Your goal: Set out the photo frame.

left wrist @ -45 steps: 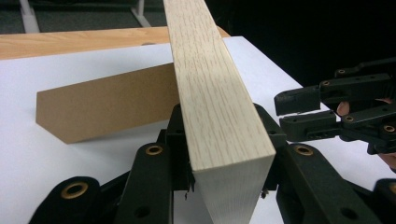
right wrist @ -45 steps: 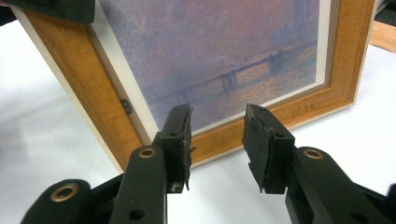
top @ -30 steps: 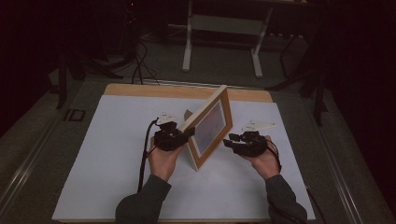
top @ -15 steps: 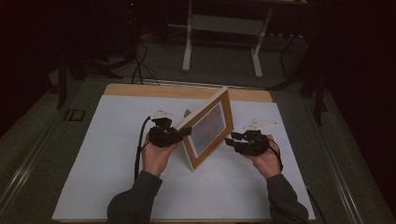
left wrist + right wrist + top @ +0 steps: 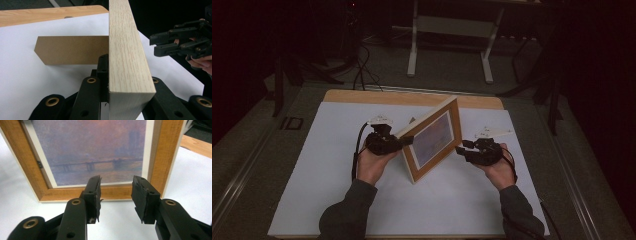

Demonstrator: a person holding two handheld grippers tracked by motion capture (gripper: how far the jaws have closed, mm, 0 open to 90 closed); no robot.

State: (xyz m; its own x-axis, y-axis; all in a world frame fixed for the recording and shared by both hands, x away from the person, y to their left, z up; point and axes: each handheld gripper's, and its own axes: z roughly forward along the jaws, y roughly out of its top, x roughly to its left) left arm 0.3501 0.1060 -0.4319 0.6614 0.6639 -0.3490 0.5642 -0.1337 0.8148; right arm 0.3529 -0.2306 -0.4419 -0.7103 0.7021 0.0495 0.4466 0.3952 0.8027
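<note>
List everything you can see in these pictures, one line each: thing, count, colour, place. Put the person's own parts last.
Picture frame: one, light wood around a hazy purple bridge print, upright mid-table.
Easel stand: one, brown board, behind the frame.
Table: one, wooden, strip at the far edge.
White sheet: one, over the tabletop.
Metal stand: one, pale grey, floor beyond the table.
Left gripper: one, black, clamped on the frame's edge.
Right gripper: one, black, jaws just opening, nothing between them, facing the print.
</note>
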